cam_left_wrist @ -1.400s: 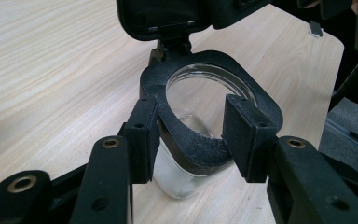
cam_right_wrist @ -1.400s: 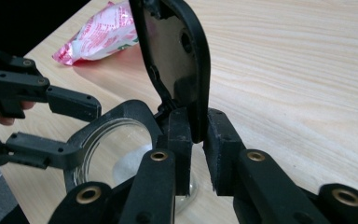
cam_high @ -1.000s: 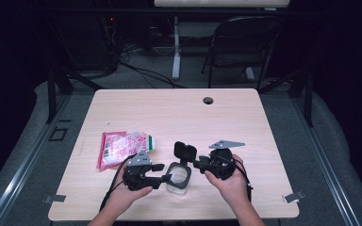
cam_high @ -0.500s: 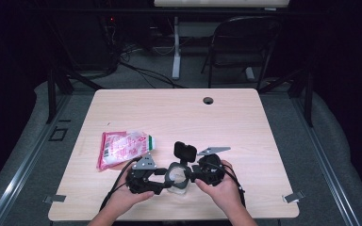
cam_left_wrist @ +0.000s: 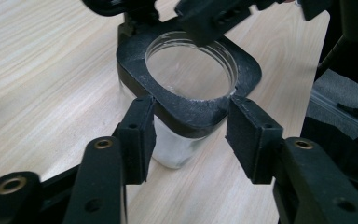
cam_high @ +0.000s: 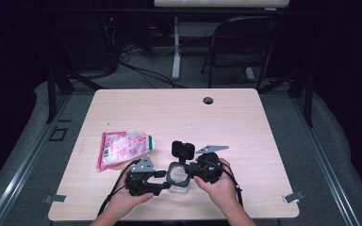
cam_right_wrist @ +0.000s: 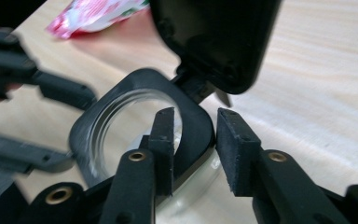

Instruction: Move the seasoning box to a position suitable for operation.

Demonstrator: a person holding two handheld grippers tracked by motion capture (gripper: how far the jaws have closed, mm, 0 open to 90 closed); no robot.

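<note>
High view: clear jar point(cam_high: 178, 178) w/ black square collar sits near table point(cam_high: 245, 122) front edge, approx 6 o'clock from table centre. Left gripper point(cam_high: 162, 177) at jar's 9, right gripper point(cam_high: 188, 170) at its 3. Flip lid point(cam_high: 183, 150) stands open at jar's 12. Pink snack packet point(cam_high: 122, 148) lies at approx 10 o'clock from jar, apart from it. Grip detail too small to read from up here.

Left gripper view point(cam_left_wrist: 191, 133) adds: jar point(cam_left_wrist: 186, 88) body transparent, white powder dusted on black collar rim, mouth round, whitish residue low inside. Its two pads flank collar's near corner; jaws have just been closing, collar corner btwn them. Left pad point(cam_left_wrist: 137, 135) looks against glass/collar; right pad at collar edge, contact not certain. Reads as not yet clamped.

Right gripper view point(cam_right_wrist: 193, 149) adds: one jaw inside jar mouth, other outside, collar wall point(cam_right_wrist: 193, 135) btwn them. Jaws have just been closing; slim gap visible at outer pad point(cam_right_wrist: 235, 154), so not pinched. Lid point(cam_right_wrist: 214, 37) underside looms at 12, hinged to collar. Packet point(cam_right_wrist: 93, 14) at 11, left gripper's jaws point(cam_right_wrist: 51, 88) at 9.
</note>
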